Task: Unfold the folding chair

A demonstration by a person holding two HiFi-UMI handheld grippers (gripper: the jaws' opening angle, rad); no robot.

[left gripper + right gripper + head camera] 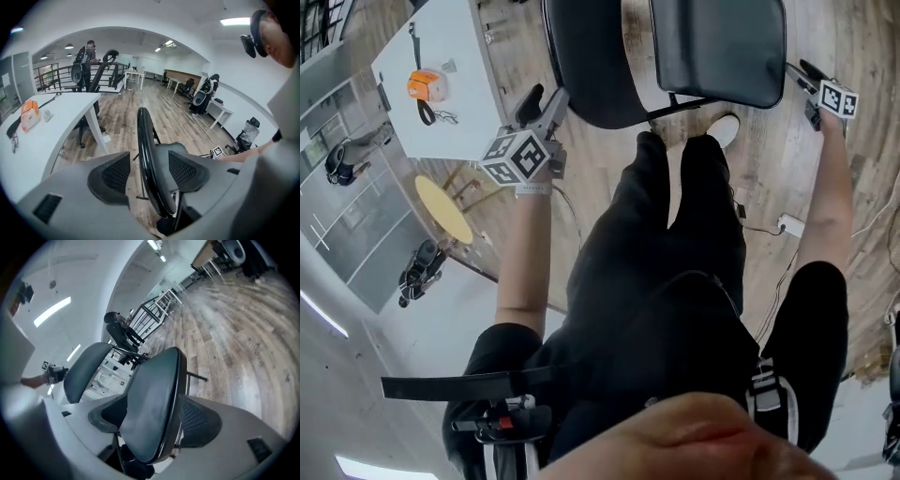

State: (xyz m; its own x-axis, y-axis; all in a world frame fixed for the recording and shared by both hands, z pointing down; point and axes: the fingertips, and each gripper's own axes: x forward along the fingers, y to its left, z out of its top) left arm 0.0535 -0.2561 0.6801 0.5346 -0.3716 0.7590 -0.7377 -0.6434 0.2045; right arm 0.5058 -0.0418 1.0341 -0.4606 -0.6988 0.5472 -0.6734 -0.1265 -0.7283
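The black folding chair stands in front of me on the wood floor. In the head view its rounded panel [591, 66] is at the left and its squarish padded panel [722, 47] at the right. My left gripper [546, 101] is at the rounded panel's left edge. In the left gripper view that thin black edge [149, 159] runs between the jaws of the left gripper [146, 171], with floor showing on both sides of it; the jaws are open. My right gripper [802, 75] is at the padded panel's right side. The padded panel [150, 408] fills the gap of the right gripper [152, 420], whose jaws stand wide.
A white desk [441, 84] with an orange object [427, 84] stands to the left, a yellow round stool [443, 208] below it. My legs [675, 234] are close behind the chair. A power strip [789, 225] and cable lie on the floor at right. A person [89, 61] stands far back.
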